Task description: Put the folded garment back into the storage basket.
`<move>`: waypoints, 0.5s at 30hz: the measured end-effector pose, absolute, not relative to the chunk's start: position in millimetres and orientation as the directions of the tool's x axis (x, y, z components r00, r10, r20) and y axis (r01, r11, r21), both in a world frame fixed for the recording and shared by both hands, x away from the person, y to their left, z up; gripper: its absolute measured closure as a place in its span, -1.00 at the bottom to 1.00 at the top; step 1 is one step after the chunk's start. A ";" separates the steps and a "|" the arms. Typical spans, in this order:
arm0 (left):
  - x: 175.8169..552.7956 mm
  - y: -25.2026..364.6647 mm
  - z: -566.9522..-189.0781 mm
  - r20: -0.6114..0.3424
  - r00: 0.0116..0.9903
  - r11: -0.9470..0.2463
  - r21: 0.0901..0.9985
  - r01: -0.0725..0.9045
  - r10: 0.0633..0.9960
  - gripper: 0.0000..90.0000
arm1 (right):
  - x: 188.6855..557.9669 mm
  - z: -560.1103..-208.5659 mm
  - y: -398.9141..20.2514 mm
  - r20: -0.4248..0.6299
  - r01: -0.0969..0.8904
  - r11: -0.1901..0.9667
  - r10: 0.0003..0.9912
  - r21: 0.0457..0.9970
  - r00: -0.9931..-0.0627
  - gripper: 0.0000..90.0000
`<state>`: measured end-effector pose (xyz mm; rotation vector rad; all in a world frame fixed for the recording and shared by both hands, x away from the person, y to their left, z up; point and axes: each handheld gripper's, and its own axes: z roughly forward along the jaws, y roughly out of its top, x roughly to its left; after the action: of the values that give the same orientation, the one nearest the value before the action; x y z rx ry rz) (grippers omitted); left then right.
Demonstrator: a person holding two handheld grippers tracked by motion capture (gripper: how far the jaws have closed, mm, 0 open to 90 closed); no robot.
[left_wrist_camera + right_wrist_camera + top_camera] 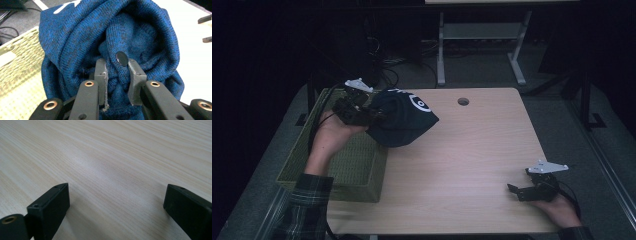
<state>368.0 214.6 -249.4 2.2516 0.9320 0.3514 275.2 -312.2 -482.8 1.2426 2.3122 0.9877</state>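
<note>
A dark blue knitted garment (404,119) with a white print hangs bunched in the air over the table's left edge, beside the basket. My left gripper (371,114) is shut on a fold of it; in the left gripper view the knit (140,37) bulges around my left gripper (117,67), and a small black button (122,58) sits just above the jaws. My right gripper (515,191) rests low at the table's front right, jaws wide apart. In the right gripper view my right gripper (116,197) stands open over bare wood (112,157).
A pale green woven basket (347,172) stands at the table's left side, below my left hand. The light wooden table (462,160) has a round cable hole (463,101) near its far edge. A desk frame (482,45) and cables stand on the floor beyond.
</note>
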 end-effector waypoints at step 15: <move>362.4 265.8 -251.3 -0.019 0.610 -0.430 0.693 0.579 0.792 0.62 | 275.4 -482.9 -312.1 0.030 0.594 0.376 0.828 0.711 -0.560 -0.86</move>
<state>362.4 265.8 -251.3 2.1635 1.0744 0.4088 275.4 -312.1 -482.9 1.2444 2.3099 0.9871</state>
